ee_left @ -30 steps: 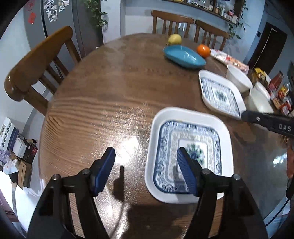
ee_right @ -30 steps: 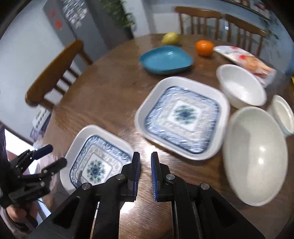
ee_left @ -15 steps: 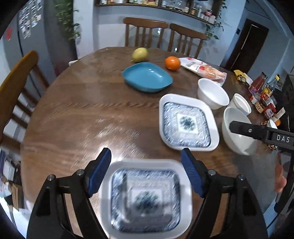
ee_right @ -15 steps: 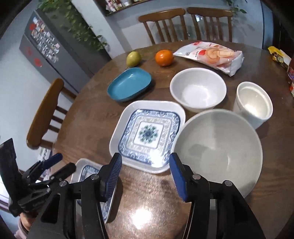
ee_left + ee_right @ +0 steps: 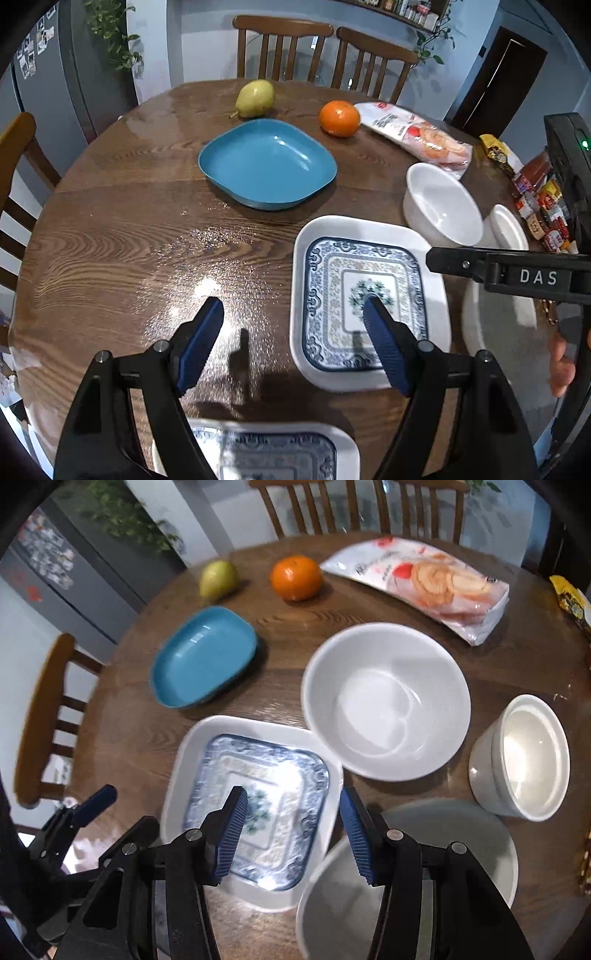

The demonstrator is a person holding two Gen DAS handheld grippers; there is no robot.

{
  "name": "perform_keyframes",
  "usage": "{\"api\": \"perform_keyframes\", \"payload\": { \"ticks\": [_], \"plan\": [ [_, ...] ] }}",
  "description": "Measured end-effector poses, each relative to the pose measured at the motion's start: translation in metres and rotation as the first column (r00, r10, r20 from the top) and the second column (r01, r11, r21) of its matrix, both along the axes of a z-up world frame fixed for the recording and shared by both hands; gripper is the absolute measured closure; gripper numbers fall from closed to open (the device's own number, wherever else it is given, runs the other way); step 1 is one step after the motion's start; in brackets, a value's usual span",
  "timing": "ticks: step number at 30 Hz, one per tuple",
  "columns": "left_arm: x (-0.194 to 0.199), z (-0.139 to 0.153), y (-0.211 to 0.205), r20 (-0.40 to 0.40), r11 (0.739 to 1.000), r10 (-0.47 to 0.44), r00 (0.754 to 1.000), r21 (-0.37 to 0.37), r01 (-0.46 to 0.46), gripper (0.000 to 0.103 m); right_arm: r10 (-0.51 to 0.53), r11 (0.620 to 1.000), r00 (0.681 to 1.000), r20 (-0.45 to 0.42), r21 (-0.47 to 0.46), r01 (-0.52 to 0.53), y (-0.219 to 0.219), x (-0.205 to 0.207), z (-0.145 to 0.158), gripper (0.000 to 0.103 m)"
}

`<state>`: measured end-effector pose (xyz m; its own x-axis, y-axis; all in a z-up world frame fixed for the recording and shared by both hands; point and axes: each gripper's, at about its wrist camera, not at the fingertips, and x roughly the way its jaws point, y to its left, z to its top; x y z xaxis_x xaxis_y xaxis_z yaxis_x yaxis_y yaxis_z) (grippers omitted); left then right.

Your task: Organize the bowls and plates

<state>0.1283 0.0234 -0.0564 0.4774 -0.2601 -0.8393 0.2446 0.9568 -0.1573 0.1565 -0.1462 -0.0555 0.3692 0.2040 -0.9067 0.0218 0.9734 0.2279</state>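
A pear [image 5: 255, 98], orange [image 5: 339, 118] and snack bag [image 5: 417, 134] lie beyond the blue dish [image 5: 267, 166]. Both grippers, left [image 5: 293, 328] and right [image 5: 291, 825], hover with jaws spread, empty. The patterned plate [image 5: 255, 801] lies flat beside the white bowl [image 5: 386, 701], partly under the right gripper.

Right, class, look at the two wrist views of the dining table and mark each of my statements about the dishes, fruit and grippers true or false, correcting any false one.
1. Both grippers are open and hold nothing. True: the left gripper and right gripper have their fingers spread.
2. The orange lies in the blue dish. False: it sits on the table beyond the dish, which holds nothing.
3. Two blue-patterned square plates show in the left wrist view. True: a far patterned plate and a near patterned plate.
4. The pear is stacked inside the medium white bowl. False: it rests on the table near the blue dish.
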Motion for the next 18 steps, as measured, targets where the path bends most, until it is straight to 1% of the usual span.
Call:
{"api": "perform_keyframes", "payload": {
  "ticks": [3,6,8,9,10,11,12,13,14,15,17,18],
  "plan": [
    [0.008,-0.009,-0.001,-0.018,1.0,0.0,1.0,0.011,0.001,0.026,0.003,0.998,0.997,-0.072,-0.058,-0.007,0.003,0.012,-0.011,0.049],
    [0.016,-0.019,-0.003,-0.047,1.0,-0.005,0.999,0.012,0.006,0.026,0.014,0.995,0.992,-0.129,-0.095,-0.026,0.007,0.021,-0.019,0.049],
    [0.02,-0.025,-0.006,-0.069,1.0,-0.014,0.998,0.011,0.015,0.028,0.037,0.994,0.988,-0.152,-0.099,-0.052,0.012,0.024,-0.022,0.05],
    [0.022,-0.028,-0.007,-0.081,1.0,-0.02,0.997,0.01,0.02,0.03,0.047,0.994,0.986,-0.161,-0.088,-0.062,0.014,0.026,-0.024,0.053],
    [0.023,-0.03,-0.007,-0.091,1.0,-0.026,0.996,0.006,0.027,0.038,0.051,0.993,0.984,-0.168,-0.093,-0.067,0.016,0.027,-0.026,0.055],
    [0.024,-0.032,-0.008,-0.101,0.999,-0.034,0.994,0.0,0.034,0.051,0.054,0.993,0.984,-0.167,-0.092,-0.07,0.016,0.028,-0.028,0.063],
    [0.024,-0.033,-0.008,-0.105,0.999,-0.036,0.994,-0.002,0.037,0.054,0.059,0.993,0.984,-0.166,-0.092,-0.075,0.016,0.028,-0.029,0.075],
    [0.024,-0.032,-0.008,-0.096,0.999,-0.036,0.995,0.004,0.037,0.06,0.07,0.992,0.984,-0.166,-0.089,-0.085,0.016,0.028,-0.032,0.08],
    [0.024,-0.033,-0.007,-0.103,0.999,-0.04,0.994,-0.002,0.04,0.067,0.08,0.992,0.984,-0.161,-0.084,-0.095,0.018,0.028,-0.034,0.089],
    [0.025,-0.033,-0.004,-0.096,1.0,-0.029,0.995,0.001,0.029,0.069,0.086,0.99,0.984,-0.157,-0.101,-0.102,0.021,0.028,-0.035,0.091],
    [0.026,-0.034,0.002,-0.09,1.0,-0.005,0.996,0.0,0.005,0.083,0.093,0.986,0.985,-0.143,-0.126,-0.112,0.024,0.03,-0.037,0.092],
    [0.025,-0.034,0.005,-0.087,1.0,0.006,0.996,-0.002,-0.006,0.086,0.096,0.984,0.987,-0.129,-0.136,-0.114,0.026,0.029,-0.037,0.092]
  ]
}}
